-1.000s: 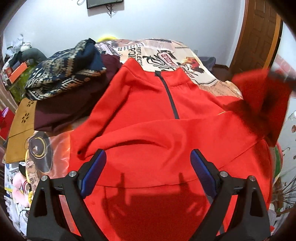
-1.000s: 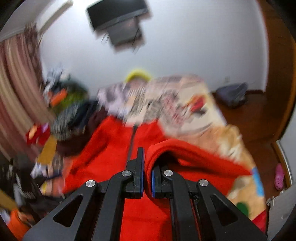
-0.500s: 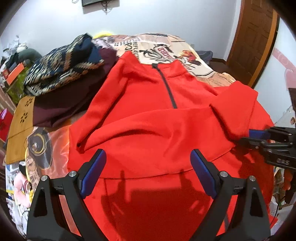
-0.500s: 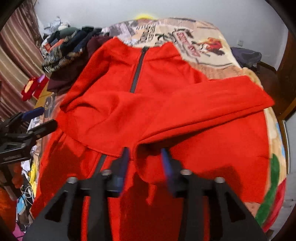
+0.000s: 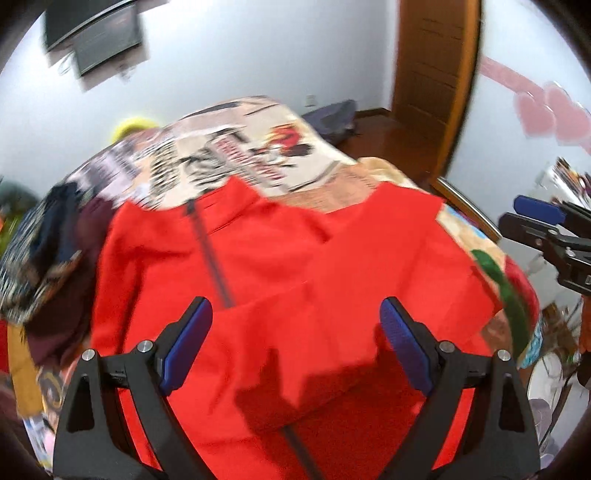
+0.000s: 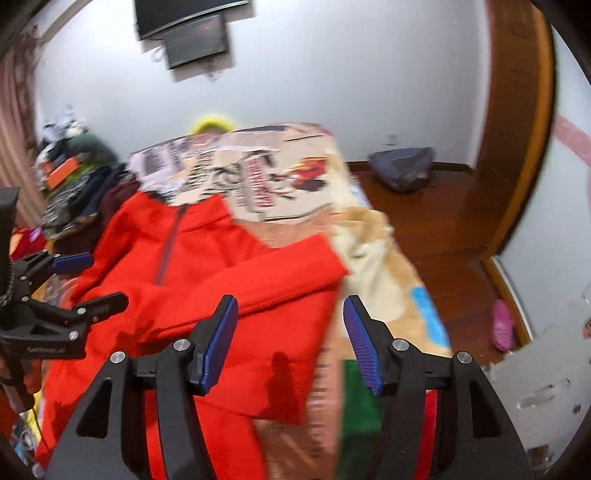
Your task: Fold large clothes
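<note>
The red jacket [image 5: 280,266] lies spread face up on the bed [image 6: 388,236], its collar toward the head end and its dark zipper [image 5: 210,258] running down the middle of the chest. Both sleeves are folded in across the front: one sleeve [image 6: 280,273] crosses from the bed's right edge toward the zipper, and the cuff ends overlap near the foot end. The hem reaches the foot edge of the bed, below both cameras.

The left gripper [image 5: 295,343] hovers over the lower front of the jacket with its blue pads wide apart and nothing between them. The right gripper [image 6: 291,339] hangs over the jacket's right side near the bed's right edge; its jaws are opening, and no cloth is caught between the pads. Each gripper also shows at the side of the other's view.

A printed blanket [image 6: 273,184] covers the bed beyond the collar. Along the left edge sits a pile of dark and patterned clothes [image 5: 48,251]. A yellow object [image 6: 212,123] peeks over the head end. On the wall behind hangs a dark screen [image 6: 184,22]. A wooden door [image 5: 432,85] stands to the right, and a pink slipper [image 6: 502,325] lies on the wooden floor.
</note>
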`<state>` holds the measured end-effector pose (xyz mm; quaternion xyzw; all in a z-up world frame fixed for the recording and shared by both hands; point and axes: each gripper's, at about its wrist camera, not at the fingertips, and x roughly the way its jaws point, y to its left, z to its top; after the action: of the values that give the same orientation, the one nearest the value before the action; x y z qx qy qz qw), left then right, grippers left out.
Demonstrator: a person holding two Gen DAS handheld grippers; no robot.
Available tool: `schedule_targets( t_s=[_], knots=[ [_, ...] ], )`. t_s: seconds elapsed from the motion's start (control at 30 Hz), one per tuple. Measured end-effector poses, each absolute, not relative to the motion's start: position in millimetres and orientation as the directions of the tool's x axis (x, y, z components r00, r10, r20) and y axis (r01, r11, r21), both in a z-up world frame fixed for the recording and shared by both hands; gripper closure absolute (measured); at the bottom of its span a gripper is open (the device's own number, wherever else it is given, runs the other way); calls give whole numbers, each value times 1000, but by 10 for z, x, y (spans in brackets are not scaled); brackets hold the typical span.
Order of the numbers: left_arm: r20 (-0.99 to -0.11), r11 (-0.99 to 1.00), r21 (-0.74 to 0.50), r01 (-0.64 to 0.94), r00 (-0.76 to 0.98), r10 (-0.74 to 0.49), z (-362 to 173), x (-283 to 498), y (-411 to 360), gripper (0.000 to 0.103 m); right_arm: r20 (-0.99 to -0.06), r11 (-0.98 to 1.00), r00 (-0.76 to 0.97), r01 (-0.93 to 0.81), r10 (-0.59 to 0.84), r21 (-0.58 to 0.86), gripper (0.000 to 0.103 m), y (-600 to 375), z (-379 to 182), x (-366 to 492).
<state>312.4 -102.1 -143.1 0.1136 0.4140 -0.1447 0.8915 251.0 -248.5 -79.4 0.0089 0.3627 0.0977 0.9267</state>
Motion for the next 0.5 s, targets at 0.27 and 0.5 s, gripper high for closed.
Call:
schedule_targets(
  t_s=[0.27, 0.5],
  knots=[
    [-830, 881, 71, 468, 518, -208, -1792, 3469, -1706, 11, -713, 986, 681, -107, 168, 130, 48, -2766, -1063, 2613],
    [-879, 885, 16, 466, 428, -210, -2121, 3787, -1958, 39, -748, 980, 635, -108, 196, 164, 47, -2817, -1297, 2604]
  ],
)
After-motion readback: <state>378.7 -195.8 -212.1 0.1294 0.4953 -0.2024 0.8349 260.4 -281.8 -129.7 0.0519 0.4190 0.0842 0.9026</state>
